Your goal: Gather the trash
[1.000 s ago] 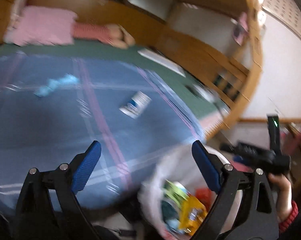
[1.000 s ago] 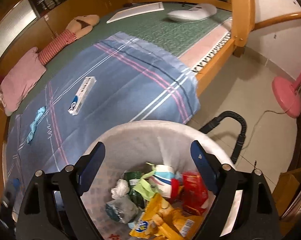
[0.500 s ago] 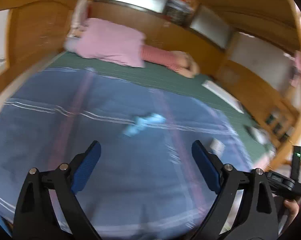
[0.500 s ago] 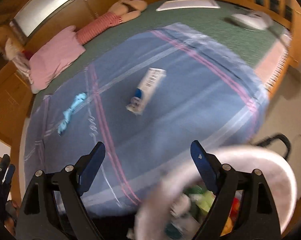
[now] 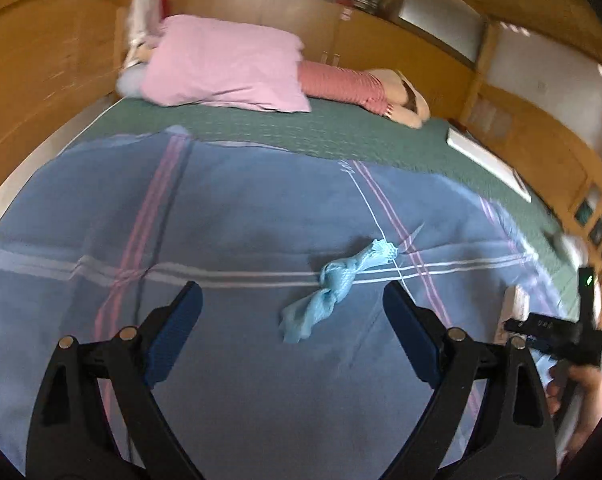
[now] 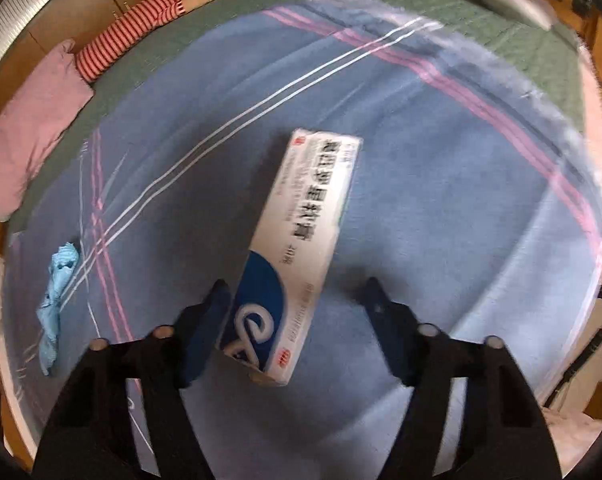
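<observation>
My left hand-held gripper (image 5: 291,304) gapes wide and empty over open blue blanket (image 5: 221,216), one crumpled blue mesh scrap (image 5: 333,292) lying ahead of it. My right hand-held gripper (image 6: 297,300) has just been closing around one white-and-blue carton (image 6: 297,248); its right finger stands clear.

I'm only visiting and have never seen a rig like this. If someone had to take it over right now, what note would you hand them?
Left gripper: open, empty, aimed at the crumpled blue scrap lying on the blue blanket.
Right gripper: jaws have just been closing around the near end of the white and blue box; a gap remains on one side, so no grip yet.
Done: both grippers have swung from the trash bin to the bed.
Left: grip box and scrap, carry both to the bin, now out of view.
</observation>
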### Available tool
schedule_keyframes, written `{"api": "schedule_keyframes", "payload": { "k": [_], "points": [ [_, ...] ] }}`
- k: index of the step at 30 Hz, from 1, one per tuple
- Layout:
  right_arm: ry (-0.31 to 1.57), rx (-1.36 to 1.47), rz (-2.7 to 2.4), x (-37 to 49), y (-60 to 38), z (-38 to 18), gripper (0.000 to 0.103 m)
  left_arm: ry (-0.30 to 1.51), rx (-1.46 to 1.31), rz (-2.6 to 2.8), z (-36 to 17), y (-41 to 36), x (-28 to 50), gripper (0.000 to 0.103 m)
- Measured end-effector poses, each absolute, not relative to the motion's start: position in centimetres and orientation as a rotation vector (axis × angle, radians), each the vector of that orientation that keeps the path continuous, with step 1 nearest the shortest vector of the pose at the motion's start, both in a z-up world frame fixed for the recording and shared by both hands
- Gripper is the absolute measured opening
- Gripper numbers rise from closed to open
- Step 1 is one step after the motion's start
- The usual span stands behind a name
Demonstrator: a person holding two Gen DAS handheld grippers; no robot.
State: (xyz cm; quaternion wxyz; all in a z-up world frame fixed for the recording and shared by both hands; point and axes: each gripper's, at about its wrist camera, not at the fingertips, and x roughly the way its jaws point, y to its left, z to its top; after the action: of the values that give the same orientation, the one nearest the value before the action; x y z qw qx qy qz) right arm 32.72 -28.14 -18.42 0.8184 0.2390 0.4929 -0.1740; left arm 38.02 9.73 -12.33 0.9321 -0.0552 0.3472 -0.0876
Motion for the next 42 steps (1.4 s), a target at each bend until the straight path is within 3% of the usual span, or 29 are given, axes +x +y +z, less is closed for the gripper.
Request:
{"api": "schedule_keyframes", "payload": {
  "k": [1,10,12,13,15,16,18,31,34,36,38,42],
  "points": [
    [1.056,0.485,-0.332,32.9,-27.7,-18.1,0.045,0.717,-0.088,-0.198,-12.9,9.0,38.9,0.091],
    [1.219,0.392,-0.049,30.5,-21.4,-18.3,0.045,0.895,-0.138,-0.243,-18.2,6.6,44.4,0.089],
    [1.231,0.366,-0.002,29.7,-19.8,-18.4,0.045,0.961,-0.155,-0.25,-19.7,6.6,45.3,0.059],
    [1.233,0.358,0.015,29.2,-19.1,-18.3,0.045,0.969,-0.152,-0.243,-20.1,6.5,45.4,0.058],
    [1.232,0.344,0.036,28.6,-18.0,-18.3,0.045,0.95,-0.133,-0.266,-19.9,6.2,45.0,0.038],
    [1.228,0.332,0.042,28.3,-17.4,-18.2,0.045,0.969,-0.143,-0.294,-19.9,6.1,44.8,0.018],
    [1.225,0.327,0.052,28.0,-17.1,-18.2,0.045,0.968,-0.122,-0.295,-19.3,5.9,43.6,0.007],
    [1.226,0.351,0.071,26.3,-15.2,-17.8,0.046,1.033,-0.124,-0.373,-15.5,10.6,29.0,0.007],
    [1.232,0.348,0.054,26.6,-14.7,-17.9,0.052,1.063,-0.152,-0.349,-15.7,12.5,27.6,0.01],
    [1.227,0.353,0.036,26.8,-14.3,-17.8,0.058,1.042,-0.173,-0.313,-15.3,13.4,27.5,0.039],
    [1.219,0.332,0.007,27.3,-13.7,-17.6,0.06,1.022,-0.189,-0.298,-15.2,13.5,27.8,0.061],
    [1.22,0.286,-0.04,27.9,-13.1,-18.0,0.06,1.048,-0.169,-0.272,-16.4,12.1,29.7,0.064]
  ]
}}
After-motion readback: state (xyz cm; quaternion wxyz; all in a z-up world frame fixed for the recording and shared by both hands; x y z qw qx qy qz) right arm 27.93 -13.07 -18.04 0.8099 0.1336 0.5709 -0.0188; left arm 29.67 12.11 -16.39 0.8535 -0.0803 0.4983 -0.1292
